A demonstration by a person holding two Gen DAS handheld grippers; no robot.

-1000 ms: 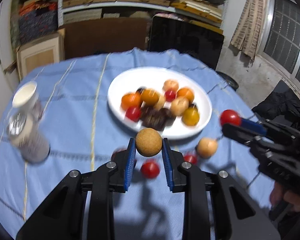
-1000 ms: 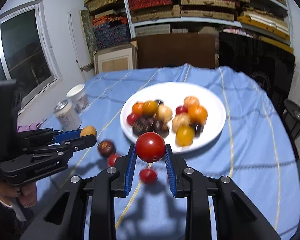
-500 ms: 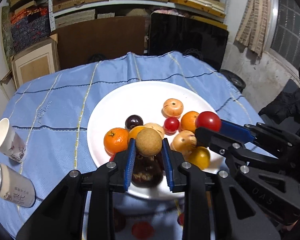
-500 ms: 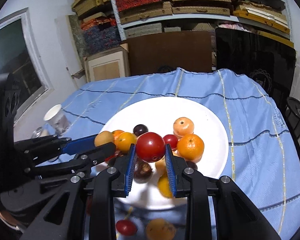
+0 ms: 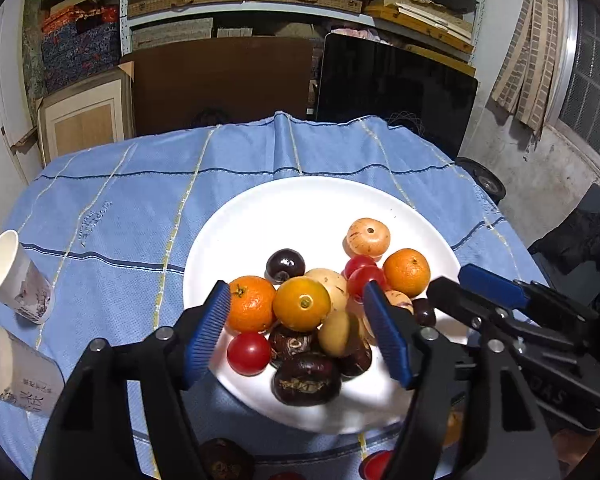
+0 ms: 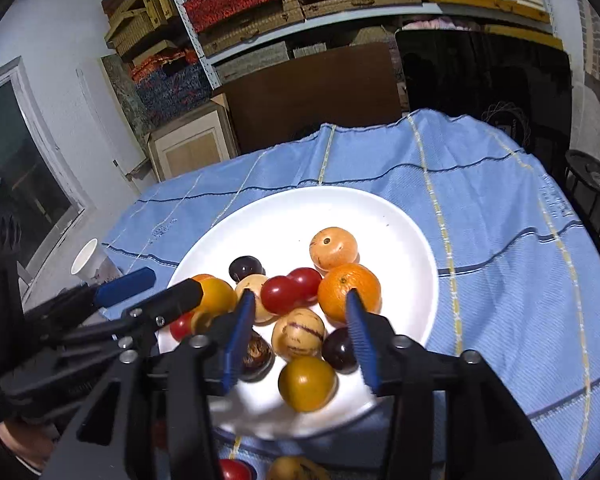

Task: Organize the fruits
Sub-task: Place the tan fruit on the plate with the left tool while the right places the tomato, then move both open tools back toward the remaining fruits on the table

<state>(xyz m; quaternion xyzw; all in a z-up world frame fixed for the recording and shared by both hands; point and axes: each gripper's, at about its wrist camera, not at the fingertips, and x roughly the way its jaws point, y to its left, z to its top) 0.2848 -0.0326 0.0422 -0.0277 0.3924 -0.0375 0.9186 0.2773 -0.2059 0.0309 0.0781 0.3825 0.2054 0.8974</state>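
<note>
A white plate [image 5: 260, 216] on the blue tablecloth holds a pile of fruits: oranges, red tomatoes, dark plums, tan and yellow fruits. My left gripper [image 5: 298, 312] is open and empty above the pile's near side; a tan round fruit [image 5: 338, 332] lies on the pile below it. My right gripper [image 6: 300, 312] is open and empty over the plate [image 6: 380, 216]; a red tomato [image 6: 278, 294] lies just beyond its left finger. Each gripper shows in the other's view, the right one [image 5: 460, 284] and the left one [image 6: 172, 284].
A paper cup [image 5: 14, 276] and a drink can [image 5: 16, 372] stand on the cloth at the left. Loose fruits lie on the cloth near the plate's front edge, a dark one [image 5: 224, 462] and a red one [image 6: 232, 470]. Shelves and boards stand behind the table.
Both grippers moved forward over the plate and opened. The tan fruit left my left gripper and the red tomato left my right gripper; both now lie on the pile.
</note>
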